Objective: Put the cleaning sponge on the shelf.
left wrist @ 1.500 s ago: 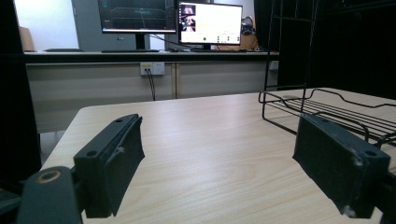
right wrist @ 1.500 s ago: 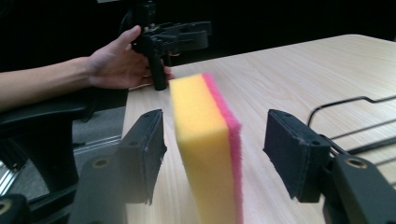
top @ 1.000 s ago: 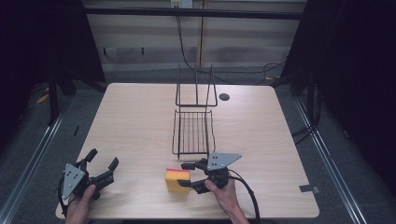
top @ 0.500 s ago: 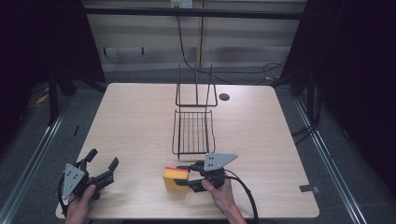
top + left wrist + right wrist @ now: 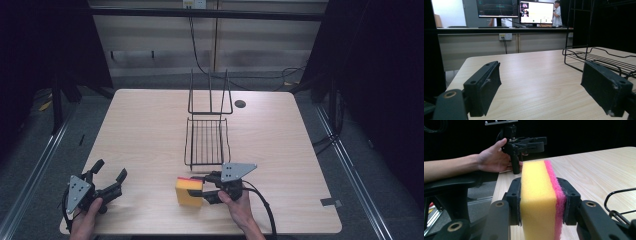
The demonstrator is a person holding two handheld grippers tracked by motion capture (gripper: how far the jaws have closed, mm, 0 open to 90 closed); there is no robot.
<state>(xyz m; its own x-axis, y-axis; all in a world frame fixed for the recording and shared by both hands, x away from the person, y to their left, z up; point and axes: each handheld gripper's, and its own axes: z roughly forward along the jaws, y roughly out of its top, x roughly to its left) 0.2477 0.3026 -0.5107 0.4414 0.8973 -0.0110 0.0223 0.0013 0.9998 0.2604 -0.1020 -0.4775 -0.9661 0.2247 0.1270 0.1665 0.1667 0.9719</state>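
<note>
A yellow sponge (image 5: 188,193) with a pink scouring layer stands on edge near the table's front edge, just before the wire rack (image 5: 206,141). My right gripper (image 5: 201,189) is shut on it from the right. In the right gripper view the jaws press both flat faces of the sponge (image 5: 536,177), pink side to the right, with the right gripper (image 5: 540,200) clamped around it. I cannot tell whether the sponge touches the table. My left gripper (image 5: 110,170) is held open at the front left corner; nothing sits between the jaws of the left gripper (image 5: 541,75).
The black wire rack (image 5: 599,58) has a flat tray and an upright back, mid-table. A round cable hole (image 5: 240,104) lies behind it. The left gripper (image 5: 531,144) and its hand (image 5: 490,157) show beyond the sponge. Bare wood table (image 5: 145,130) spreads left of the rack.
My right gripper's jaws have drawn in against the sponge, which shifted slightly left. The left gripper has stayed where it was, still open.
</note>
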